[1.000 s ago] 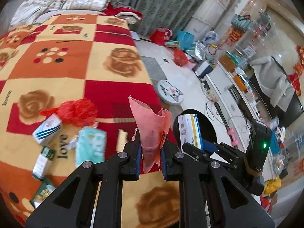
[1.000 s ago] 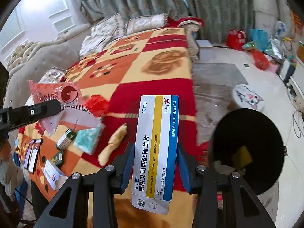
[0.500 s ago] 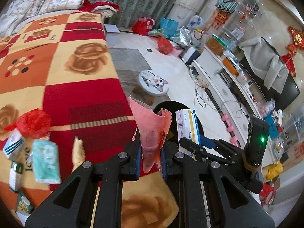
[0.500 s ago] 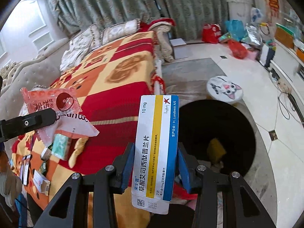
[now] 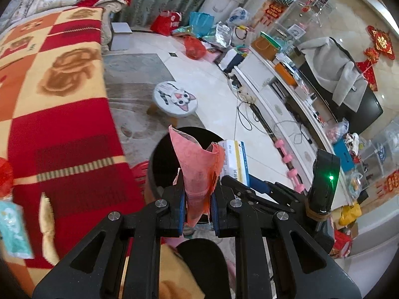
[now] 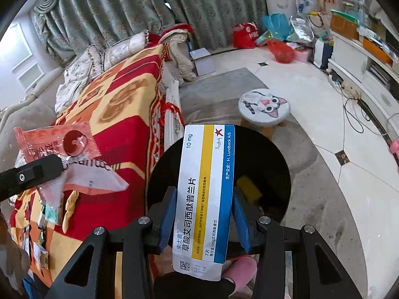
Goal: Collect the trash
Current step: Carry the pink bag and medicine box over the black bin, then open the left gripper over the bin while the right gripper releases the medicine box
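Above the black bin point(image 6: 274, 169), which stands on the floor just beside the bed point(image 6: 119, 114), both claws carry trash.

Left claw point(image 5: 198, 211): pressed together on a pink wrapper point(image 5: 197, 172). The pads pinch its lower end; the rest stands up as a loose cone. In the right wrist view the same wrapper point(image 6: 59, 144) shows a clear window and a torn white flap trailing below the claw tip. Judged handling: very light, thin film, limp and slick. It may cling to a pad on release or drift sideways as it falls. A pinch near one end is adequate; no force is needed.

Right claw point(image 6: 204, 226): partly closed on a medicine box point(image 6: 207, 194), a pad on each long side face, near the lower half. The box stands upright along the fingers, with its far end over the bin mouth. Judged handling: light cardboard, stiff along its edges, easily crushed across the broad faces if it is empty. Hold across the narrow sides, as here, with moderate pressure.

Bin: a yellow item point(image 6: 248, 186) lies inside.

Remaining trash: small packets point(image 6: 49, 211) and a teal pack point(image 5: 12, 226) lie on the blanket at the near left, well apart from the bin.

A cat-face stool point(image 6: 264, 107) stands on the floor beyond the bin.
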A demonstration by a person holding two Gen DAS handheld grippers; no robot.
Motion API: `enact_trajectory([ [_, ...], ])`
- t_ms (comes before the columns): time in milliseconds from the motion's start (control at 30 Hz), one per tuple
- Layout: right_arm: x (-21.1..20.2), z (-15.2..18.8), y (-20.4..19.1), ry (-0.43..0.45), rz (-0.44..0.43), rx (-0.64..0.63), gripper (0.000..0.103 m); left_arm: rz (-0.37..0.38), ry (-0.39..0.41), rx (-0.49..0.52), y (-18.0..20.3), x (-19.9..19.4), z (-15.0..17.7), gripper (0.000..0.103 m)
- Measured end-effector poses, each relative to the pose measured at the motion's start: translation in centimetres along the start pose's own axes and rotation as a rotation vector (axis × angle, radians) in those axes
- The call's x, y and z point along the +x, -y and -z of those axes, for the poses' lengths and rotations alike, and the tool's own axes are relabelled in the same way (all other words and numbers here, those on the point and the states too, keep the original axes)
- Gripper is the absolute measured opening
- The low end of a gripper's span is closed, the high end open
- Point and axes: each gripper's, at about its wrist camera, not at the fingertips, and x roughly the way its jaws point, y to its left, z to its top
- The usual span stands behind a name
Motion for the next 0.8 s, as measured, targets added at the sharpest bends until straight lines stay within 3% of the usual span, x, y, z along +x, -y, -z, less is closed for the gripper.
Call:
enact_trajectory([
  [167, 0.4, -0.2, 0.8, 0.001, 0.006, 0.022, 0.042, 0.024, -0.008, -0.009, 0.2, 1.6, -0.1, 0.016],
  [233, 0.6, -0.2, 1.1, -0.002, 0.015, 0.031, 0.042, 0.023, -0.007, -0.012, 0.1, 2.0, -0.1, 0.024],
  [300, 0.8, -0.3, 1.4, -0.004, 0.021, 0.039, 0.043, 0.024, -0.006, -0.017, 0.1, 2.3, 0.0, 0.046],
  [367, 0.8, -0.4, 1.5, 0.003, 0.023, 0.050, 0.052, 0.034, -0.007, -0.027, -0.1, 2.4, 0.0, 0.051],
  [433, 0.8, -0.2, 1.7, 0.002, 0.022, 0.059, 0.057, 0.028, -0.012, -0.024, -0.1, 2.5, 0.1, 0.051],
  [800, 0.4, 0.3, 0.9, -0.014, 0.006, 0.047, 0.058, -0.037, -0.002, -0.001, -0.1, 0.2, 1.0, 0.051],
])
